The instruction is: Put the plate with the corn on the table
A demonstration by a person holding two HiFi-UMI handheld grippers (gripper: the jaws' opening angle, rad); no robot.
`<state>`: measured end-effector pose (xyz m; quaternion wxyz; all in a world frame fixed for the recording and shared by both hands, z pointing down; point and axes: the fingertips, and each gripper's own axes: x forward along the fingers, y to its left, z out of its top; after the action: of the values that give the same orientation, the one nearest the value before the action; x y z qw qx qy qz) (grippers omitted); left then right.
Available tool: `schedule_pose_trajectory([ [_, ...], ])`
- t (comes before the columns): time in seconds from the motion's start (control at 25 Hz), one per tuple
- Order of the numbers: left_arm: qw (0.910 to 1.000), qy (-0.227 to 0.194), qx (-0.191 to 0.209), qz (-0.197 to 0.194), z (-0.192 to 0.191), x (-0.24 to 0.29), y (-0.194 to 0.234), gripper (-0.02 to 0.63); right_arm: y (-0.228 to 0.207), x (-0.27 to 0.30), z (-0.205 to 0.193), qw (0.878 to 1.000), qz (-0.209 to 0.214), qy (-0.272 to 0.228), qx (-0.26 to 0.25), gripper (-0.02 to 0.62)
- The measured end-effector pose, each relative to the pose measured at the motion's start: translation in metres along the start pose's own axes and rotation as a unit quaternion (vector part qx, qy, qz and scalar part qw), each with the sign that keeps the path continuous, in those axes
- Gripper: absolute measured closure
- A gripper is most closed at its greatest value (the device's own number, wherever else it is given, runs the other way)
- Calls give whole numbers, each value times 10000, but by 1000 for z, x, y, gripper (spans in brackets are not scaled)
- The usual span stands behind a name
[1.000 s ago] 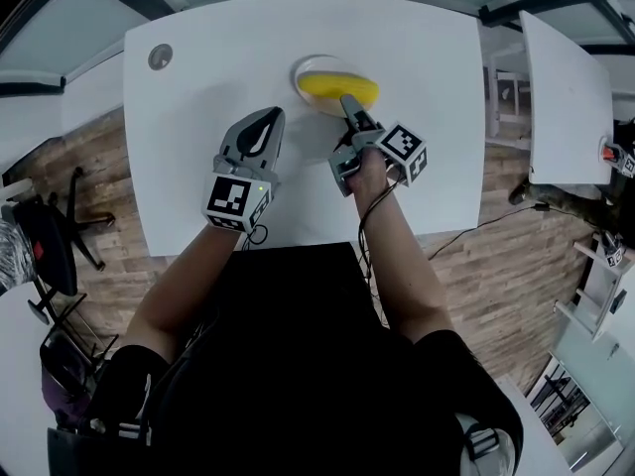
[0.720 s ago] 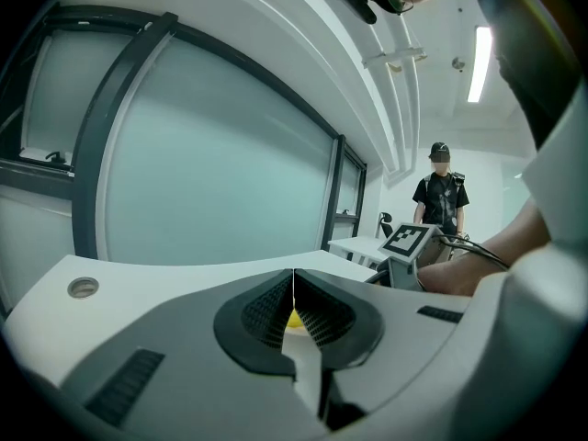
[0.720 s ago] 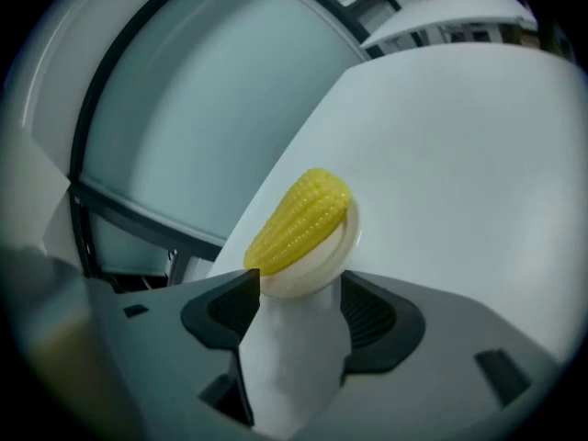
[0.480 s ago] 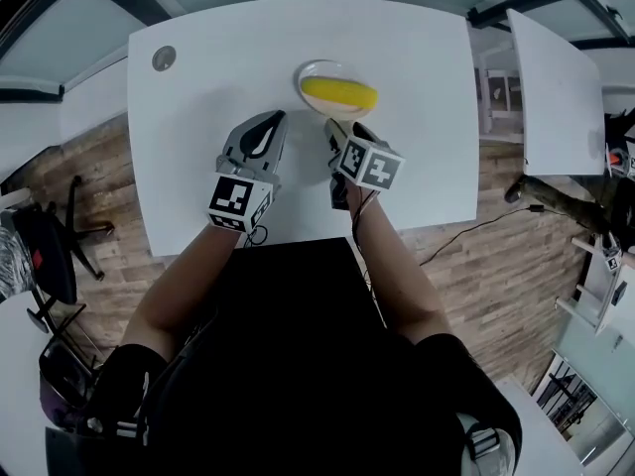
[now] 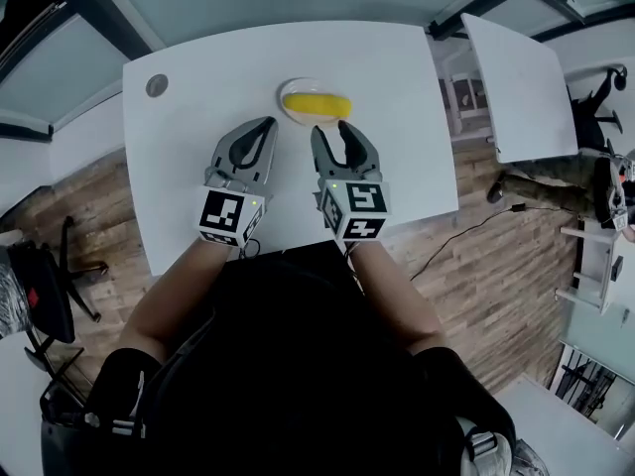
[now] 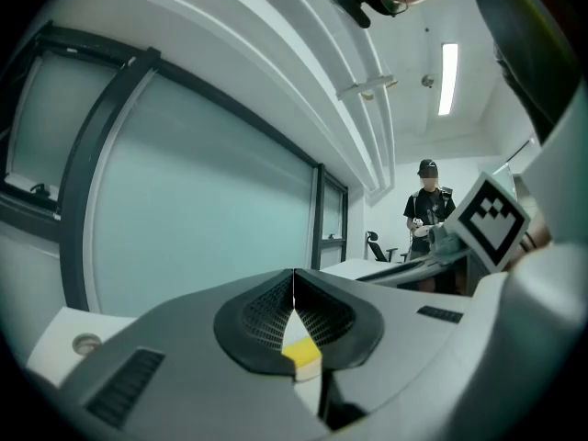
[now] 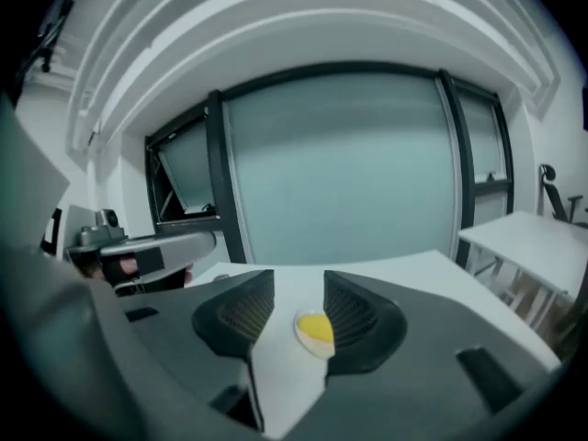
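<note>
A white plate (image 5: 316, 105) with a yellow corn cob (image 5: 316, 102) on it rests on the white table (image 5: 198, 67), toward the far side. My right gripper (image 5: 333, 133) hovers just short of the plate. Its jaws are apart and closing, with nothing between them. In the right gripper view the plate (image 7: 315, 331) shows through the gap of that gripper (image 7: 299, 283), lying farther ahead on the table. My left gripper (image 5: 269, 124) sits beside it to the left, jaws shut and empty. The left gripper view shows a sliver of corn (image 6: 301, 355) beyond its touching jaws (image 6: 294, 278).
A round cable grommet (image 5: 157, 85) sits at the table's far left corner. A second white table (image 5: 516, 77) stands to the right, and a dark chair (image 5: 40, 266) on the wooden floor at the left. A person (image 6: 427, 205) stands in the background.
My right gripper has drawn back from the plate toward me and levelled out beside the left one. The plate with the corn stays on the table. The left gripper has hardly moved.
</note>
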<state>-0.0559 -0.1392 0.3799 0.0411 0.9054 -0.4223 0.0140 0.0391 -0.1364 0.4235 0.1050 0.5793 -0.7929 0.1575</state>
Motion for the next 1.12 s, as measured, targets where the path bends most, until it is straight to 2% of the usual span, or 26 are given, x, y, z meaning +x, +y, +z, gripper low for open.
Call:
schedule_pose_trajectory([
  [0.16,9978,-577,324,-35,49,-18,-27,600,23,-55,59,9900,-80,-1162,-790,582],
  [0.24,9954,-818,489,-122,70,-30,-48,600,36,-81,75,9823,88,-1559,-1033,592],
  [0.36,9936,-756,837,-113,80,-47,-76,600,57,-115,84,9715,372,-2003,-1213,592],
  [0.44,9937,-689,880,45,78,-60,-92,600,66,-134,76,9687,491,-2016,-1366,592],
  [0.52,9948,-668,755,165,74,-74,-110,600,71,-153,65,9701,618,-1924,-1344,592],
  [0.6,9962,-593,632,29,66,-87,-136,600,70,-174,57,9697,719,-1925,-1320,592],
  [0.72,9962,-461,741,-34,58,-103,-168,600,62,-202,47,9698,808,-1930,-1252,593],
  [0.92,9932,-368,1055,339,55,-127,-188,600,64,-237,36,9660,937,-2073,-1226,594],
  [1.12,9912,-563,1129,407,59,-136,-208,600,59,-258,30,9642,964,-2168,-1182,594],
])
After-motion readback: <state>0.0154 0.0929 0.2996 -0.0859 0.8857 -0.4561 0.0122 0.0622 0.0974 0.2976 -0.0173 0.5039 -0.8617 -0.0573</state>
